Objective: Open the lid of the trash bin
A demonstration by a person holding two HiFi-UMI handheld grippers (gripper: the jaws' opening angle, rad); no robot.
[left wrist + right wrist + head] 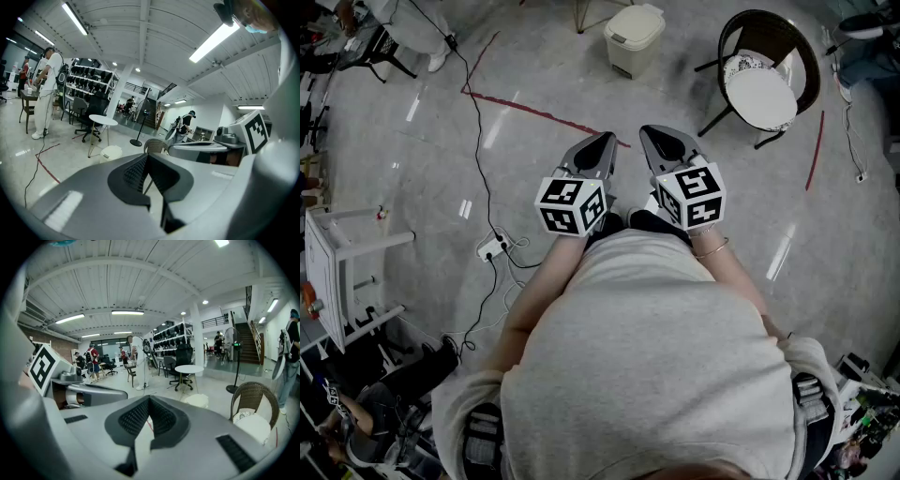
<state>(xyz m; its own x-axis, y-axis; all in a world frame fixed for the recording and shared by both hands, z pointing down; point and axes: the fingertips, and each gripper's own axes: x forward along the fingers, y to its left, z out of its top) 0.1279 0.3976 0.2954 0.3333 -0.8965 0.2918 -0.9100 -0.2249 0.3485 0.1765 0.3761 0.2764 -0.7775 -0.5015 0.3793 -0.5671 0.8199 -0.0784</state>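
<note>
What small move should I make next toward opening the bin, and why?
Probably step forward toward the trash bin. It stands well ahead on the floor with its lid down, while the left gripper and right gripper sit close to the body, both shut and empty, nowhere near it.

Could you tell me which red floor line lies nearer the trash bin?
The long red line just before the trash bin; the short one lies beside the chair.

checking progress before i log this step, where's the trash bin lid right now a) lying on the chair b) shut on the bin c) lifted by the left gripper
b: the trash bin sits across the floor with its lid down, beyond the left gripper and right gripper.
</note>
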